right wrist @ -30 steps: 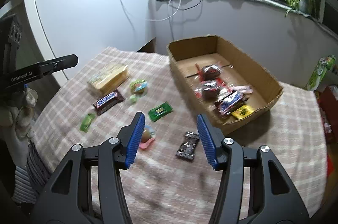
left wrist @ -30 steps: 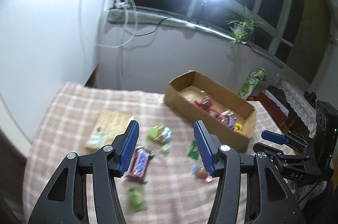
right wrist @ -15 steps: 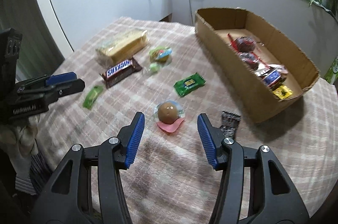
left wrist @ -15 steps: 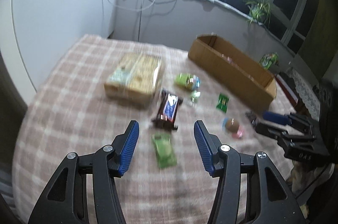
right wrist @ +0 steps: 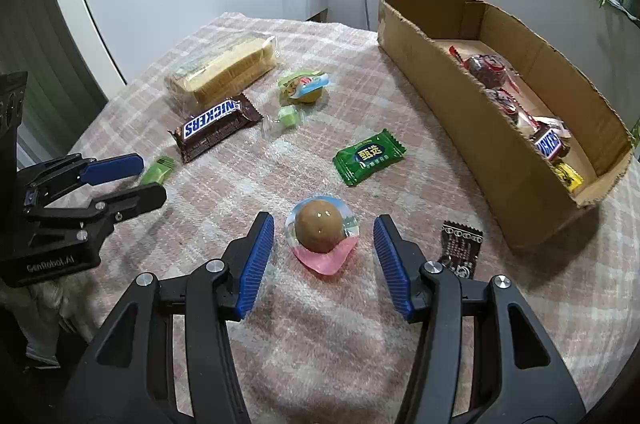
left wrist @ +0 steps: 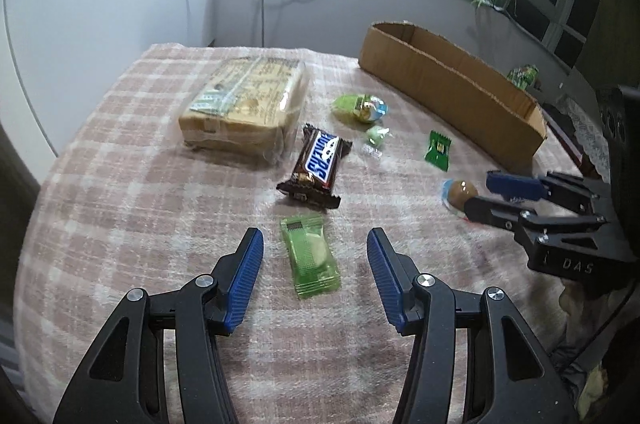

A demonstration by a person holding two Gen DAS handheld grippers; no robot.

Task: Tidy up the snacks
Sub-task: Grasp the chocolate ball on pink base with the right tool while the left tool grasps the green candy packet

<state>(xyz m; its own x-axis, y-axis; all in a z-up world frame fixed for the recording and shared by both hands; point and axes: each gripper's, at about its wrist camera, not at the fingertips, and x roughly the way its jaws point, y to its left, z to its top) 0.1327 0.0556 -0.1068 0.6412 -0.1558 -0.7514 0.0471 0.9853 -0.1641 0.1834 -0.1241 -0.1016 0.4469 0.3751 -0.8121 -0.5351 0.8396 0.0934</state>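
Several snacks lie loose on a pink checked tablecloth [right wrist: 352, 344], and the cardboard box [right wrist: 492, 127] stands at its right side, long axis running away from the camera, with wrapped sweets and a small Snickers inside. The wrapped loaf of sliced bread [left wrist: 244, 107] is the biggest loose item, lying flat at the far left. Just beside it the Snickers bar [right wrist: 218, 127] lies slantwise, one end toward the bread. The left gripper [left wrist: 315, 266] points down with its jaws spread, touching nothing; the pale green packet [left wrist: 310, 256] lies between its blue fingers [left wrist: 245, 280], long axis running away from the camera. The right gripper [right wrist: 323, 256] likewise has its jaws spread and apart from the brown egg-shaped snack [right wrist: 320, 230] on its pink wrapper between them. A dark green sachet [right wrist: 369, 156] lies slantwise beyond it.
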